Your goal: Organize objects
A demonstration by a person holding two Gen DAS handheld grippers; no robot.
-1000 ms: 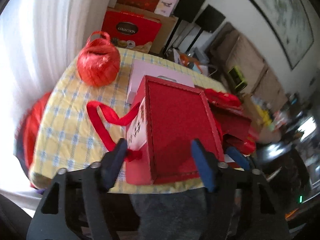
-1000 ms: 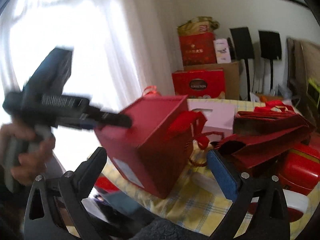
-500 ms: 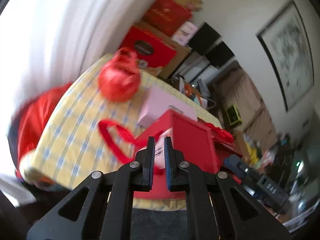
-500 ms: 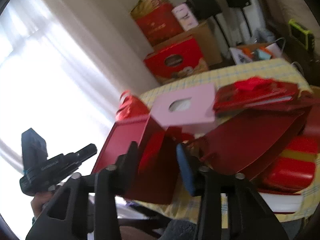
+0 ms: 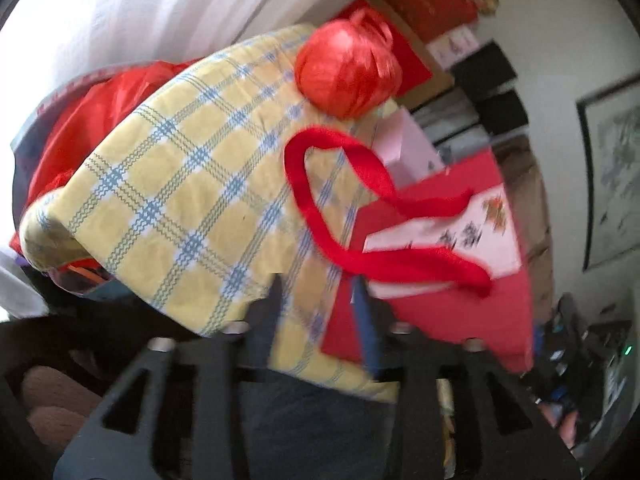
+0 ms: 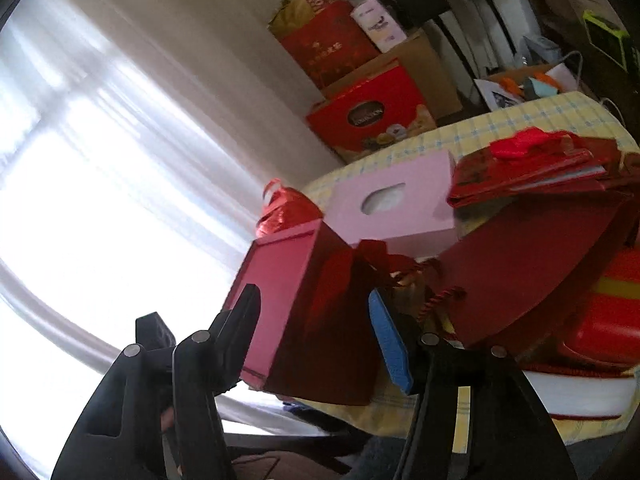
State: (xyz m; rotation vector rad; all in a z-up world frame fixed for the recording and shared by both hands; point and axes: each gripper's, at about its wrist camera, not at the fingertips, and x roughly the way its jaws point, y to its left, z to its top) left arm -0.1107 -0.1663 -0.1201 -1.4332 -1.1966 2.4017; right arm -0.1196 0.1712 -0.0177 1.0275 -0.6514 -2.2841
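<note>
Found the red gift bag point(image 5: 460, 312) tipped on its side just in front of the pink box point(image 6: 396, 204), at the near edge of the yellow checked desk point(image 5: 180, 184). Saw its red ribbon handle point(image 5: 320, 216) looped out flat over the cloth, in front of the pink box. Noted the red ribbon ball point(image 5: 348, 76) sitting just beside the pink box, on its window side, and a dark red bag point(image 6: 520, 264) leaning against the pink box on the opposite side. Caught the left gripper point(image 5: 316, 284) spread, jaws just opened, with bare cloth and only the bag's near edge between them. Caught the right gripper point(image 6: 312, 294) spread too, jaws just opened, straddling the gift bag in front of the pink box; saw no clear press of the pads point(image 6: 386, 340) on it.
</note>
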